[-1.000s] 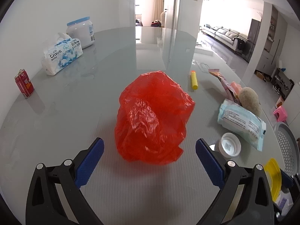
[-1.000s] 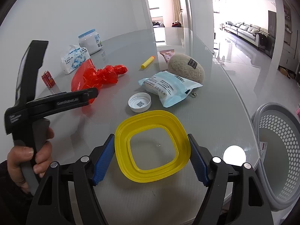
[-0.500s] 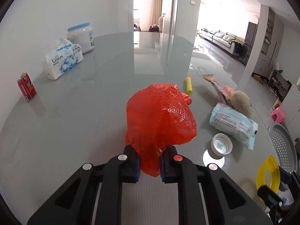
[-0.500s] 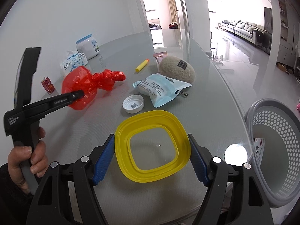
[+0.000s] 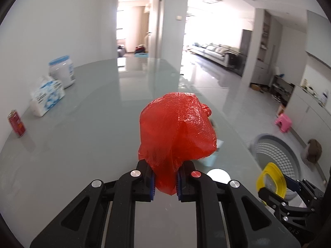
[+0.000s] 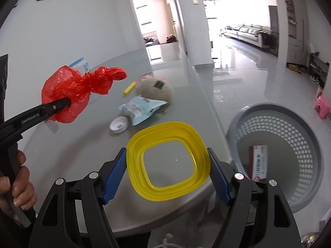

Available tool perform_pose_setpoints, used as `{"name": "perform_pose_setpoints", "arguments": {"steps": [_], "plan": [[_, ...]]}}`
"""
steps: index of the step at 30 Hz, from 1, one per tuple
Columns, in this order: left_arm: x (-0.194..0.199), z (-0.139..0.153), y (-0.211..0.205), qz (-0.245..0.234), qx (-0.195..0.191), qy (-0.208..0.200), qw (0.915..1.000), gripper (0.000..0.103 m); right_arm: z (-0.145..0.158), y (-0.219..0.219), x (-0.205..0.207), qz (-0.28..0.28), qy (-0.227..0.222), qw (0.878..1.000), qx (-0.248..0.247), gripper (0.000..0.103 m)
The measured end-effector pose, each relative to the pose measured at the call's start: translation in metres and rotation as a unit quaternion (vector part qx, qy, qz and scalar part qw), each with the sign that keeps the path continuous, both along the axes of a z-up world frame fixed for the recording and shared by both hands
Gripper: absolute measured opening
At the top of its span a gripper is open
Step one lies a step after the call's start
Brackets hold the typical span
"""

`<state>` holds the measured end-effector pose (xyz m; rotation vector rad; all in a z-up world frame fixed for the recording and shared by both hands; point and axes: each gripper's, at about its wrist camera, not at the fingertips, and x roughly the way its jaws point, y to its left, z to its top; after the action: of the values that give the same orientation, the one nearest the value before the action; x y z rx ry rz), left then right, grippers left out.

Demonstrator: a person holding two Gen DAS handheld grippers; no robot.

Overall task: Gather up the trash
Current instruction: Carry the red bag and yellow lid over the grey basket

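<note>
The step in hand was the carry to the bin: both tools were loaded, and neither item had yet been released. The left tool (image 5: 164,183) was clamped on the lower folds of the red plastic bag (image 5: 178,132), which hung clear of the desk (image 5: 93,124) above its near portion; the right wrist view showed the bag's knotted tail pointing toward the far edge. The right tool (image 6: 167,170) held the yellow lid ring (image 6: 167,161) across its width, each blue pad against an outer edge, at the desk's right edge. The grey perforated basket (image 6: 289,144) stood on the floor just beside that edge, with a red-and-white carton (image 6: 258,163) already inside. The next move, by judgement, called for bringing each tool over the basket mouth before opening it; the light bag might drift or cling to the pads on release. Left on the desk near the right edge were a white cap (image 6: 118,125), a blue wipes pack (image 6: 140,109), a grey felt pouch (image 6: 155,91) and a yellow foam dart (image 6: 129,87). A white jar (image 5: 62,73), a tissue pack (image 5: 46,99) and a red can (image 5: 16,123) stood along the left edge by the wall. The desk surface was glossy grey; beyond it a doorway opened onto a bright living room.
</note>
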<state>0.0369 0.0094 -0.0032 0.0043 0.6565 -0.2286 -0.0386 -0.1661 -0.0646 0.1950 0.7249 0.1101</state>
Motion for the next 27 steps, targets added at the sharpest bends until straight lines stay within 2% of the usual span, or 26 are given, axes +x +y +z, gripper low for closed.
{"name": "perform_pose_setpoints", "arguments": {"steps": [4, 10, 20, 27], "plan": [[-0.007, 0.003, -0.037, -0.055, -0.013, -0.003, 0.9984, 0.015, 0.006, -0.025, -0.016, -0.040, -0.005, 0.999, -0.004, 0.072], [-0.011, -0.002, -0.088, -0.126, -0.006, 0.004, 0.9920, 0.015, 0.003, -0.068, -0.042, -0.105, -0.009, 0.994, 0.007, 0.072], [-0.011, -0.022, -0.167, -0.214, 0.010, 0.024, 0.9765, 0.015, -0.006, -0.125, -0.073, -0.187, -0.006, 0.982, 0.019, 0.072], [-0.006, -0.047, -0.210, -0.248, 0.030, 0.051, 0.9669, 0.015, -0.023, -0.154, -0.074, -0.217, 0.010, 0.976, 0.030, 0.072]]}}
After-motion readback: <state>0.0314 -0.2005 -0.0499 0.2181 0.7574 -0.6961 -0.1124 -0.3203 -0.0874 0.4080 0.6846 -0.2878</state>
